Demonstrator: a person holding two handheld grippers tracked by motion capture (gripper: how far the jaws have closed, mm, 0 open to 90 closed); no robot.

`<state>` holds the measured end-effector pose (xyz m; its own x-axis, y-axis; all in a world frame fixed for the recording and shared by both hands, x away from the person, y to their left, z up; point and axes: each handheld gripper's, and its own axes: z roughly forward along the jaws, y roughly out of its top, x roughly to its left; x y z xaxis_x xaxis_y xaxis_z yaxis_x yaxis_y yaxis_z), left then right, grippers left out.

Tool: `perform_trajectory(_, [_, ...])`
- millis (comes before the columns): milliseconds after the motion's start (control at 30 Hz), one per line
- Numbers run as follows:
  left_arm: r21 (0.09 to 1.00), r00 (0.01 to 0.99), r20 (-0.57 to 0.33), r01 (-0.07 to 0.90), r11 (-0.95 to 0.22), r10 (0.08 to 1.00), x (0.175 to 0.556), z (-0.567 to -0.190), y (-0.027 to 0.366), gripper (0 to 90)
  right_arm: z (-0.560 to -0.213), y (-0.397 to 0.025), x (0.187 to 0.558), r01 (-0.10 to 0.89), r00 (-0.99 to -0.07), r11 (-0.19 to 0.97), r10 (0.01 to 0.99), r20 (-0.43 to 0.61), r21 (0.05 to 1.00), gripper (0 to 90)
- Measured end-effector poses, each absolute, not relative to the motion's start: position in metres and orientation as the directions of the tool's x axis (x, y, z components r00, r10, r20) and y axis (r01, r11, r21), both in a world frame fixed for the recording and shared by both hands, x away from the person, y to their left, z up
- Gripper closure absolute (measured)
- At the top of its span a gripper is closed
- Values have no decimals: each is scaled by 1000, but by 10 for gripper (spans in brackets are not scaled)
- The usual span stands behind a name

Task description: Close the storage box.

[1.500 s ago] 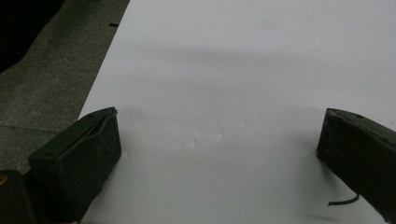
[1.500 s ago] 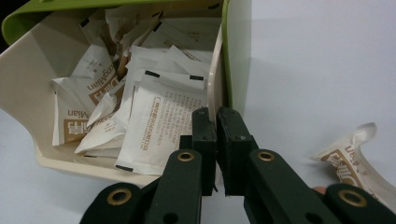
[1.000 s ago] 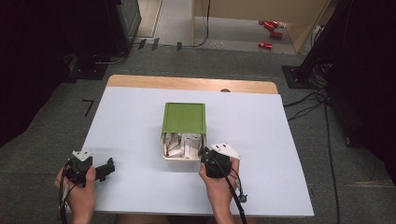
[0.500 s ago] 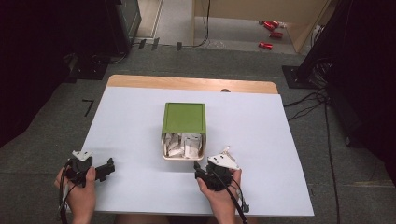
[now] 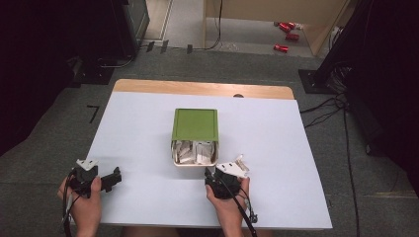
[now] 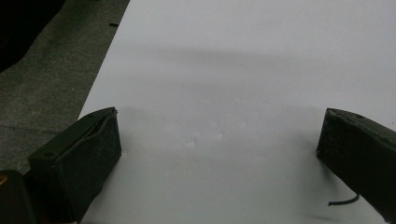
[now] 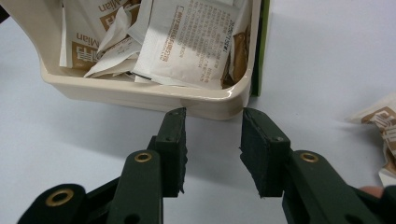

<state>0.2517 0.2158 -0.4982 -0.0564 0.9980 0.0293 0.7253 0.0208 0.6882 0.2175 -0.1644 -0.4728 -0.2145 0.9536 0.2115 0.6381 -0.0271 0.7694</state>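
On the wide white rectangular surface [image 5: 148, 123] a cream plastic box [image 5: 193, 162] is sitting near the middle, its flat green lid [image 5: 195, 123] slid back so that the near end is lying open. Small white and brown paper sachets [image 7: 187, 42] are crowding that open end, standing and leaning against one another. One loose sachet [image 7: 383, 126] is lying on the surface just beside the box, near the right tool [image 5: 213, 177].

That right tool [image 7: 212, 149] is pointing at the box's near wall with its jaws apart and holding nothing; to my eye the person is between picks, lining up for another sachet. The next move, I judge, calls for lifting the jaws over the rim and closing on one sachet's edge without dragging its neighbours.

The left tool [image 5: 112, 177] is waiting well apart at the near left, its jaws spread wide over bare surface.

The sachets are carrying brown lettering ending in "Mian", and one is showing a block of fine print too small to read.
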Motion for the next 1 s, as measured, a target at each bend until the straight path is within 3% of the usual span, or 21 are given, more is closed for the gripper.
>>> perform_trajectory(533, [689,-56,29,725,21,998,252,-498,216,0,-473,-154,228,629,-157,-52,969,193,775,583])
perform_trajectory(667, [688,-56,29,725,21,998,252,-498,216,0,-471,-156,228,629,-178,-38,965,191,777,528])
perform_trajectory(1000, [689,-57,29,725,21,998,252,-498,216,0,-451,-183,222,603,-277,2,938,207,798,233])
